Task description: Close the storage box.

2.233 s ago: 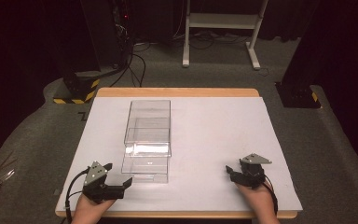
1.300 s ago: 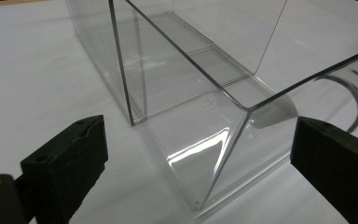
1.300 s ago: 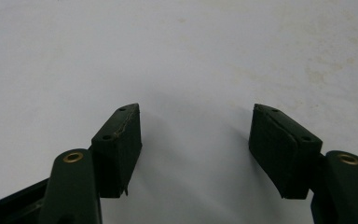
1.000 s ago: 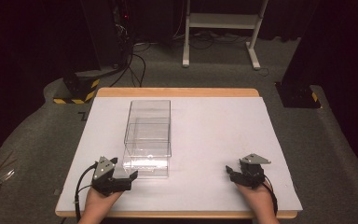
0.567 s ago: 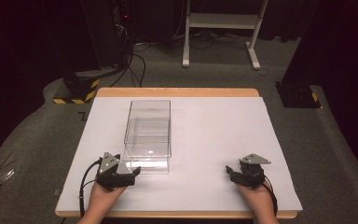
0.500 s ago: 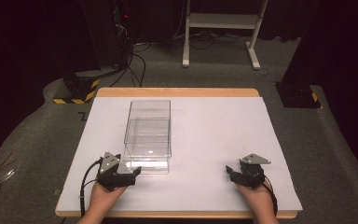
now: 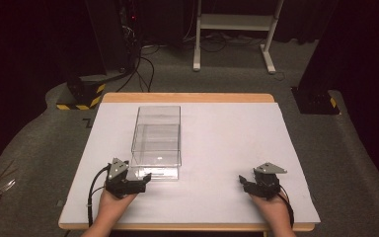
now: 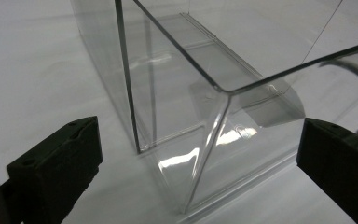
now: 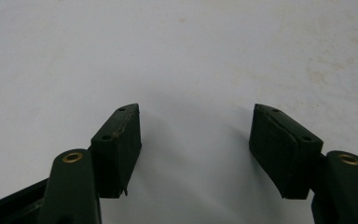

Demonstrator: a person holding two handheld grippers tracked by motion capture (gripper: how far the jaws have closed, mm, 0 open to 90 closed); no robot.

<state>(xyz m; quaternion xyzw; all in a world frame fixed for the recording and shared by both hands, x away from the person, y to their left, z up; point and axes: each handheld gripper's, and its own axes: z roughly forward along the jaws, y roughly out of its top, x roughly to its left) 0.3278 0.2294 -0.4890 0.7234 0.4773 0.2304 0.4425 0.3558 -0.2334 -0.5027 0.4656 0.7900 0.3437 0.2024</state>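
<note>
your left gripper (image 7: 140,183) is opening, its jaws wide around the near corner of the clear plastic box (image 7: 157,136), not touching. the box stands open-topped on the white table (image 7: 227,148). your right gripper (image 7: 246,183) rests released, well apart.

Clear plastic box (image 7: 156,140), upright, table-left

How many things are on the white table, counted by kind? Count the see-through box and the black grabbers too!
See-through box: 1
Black grippers: 2, the left gripper and the right gripper
Hands holding them: 2, the left hand and the right hand
Total: 5
</note>
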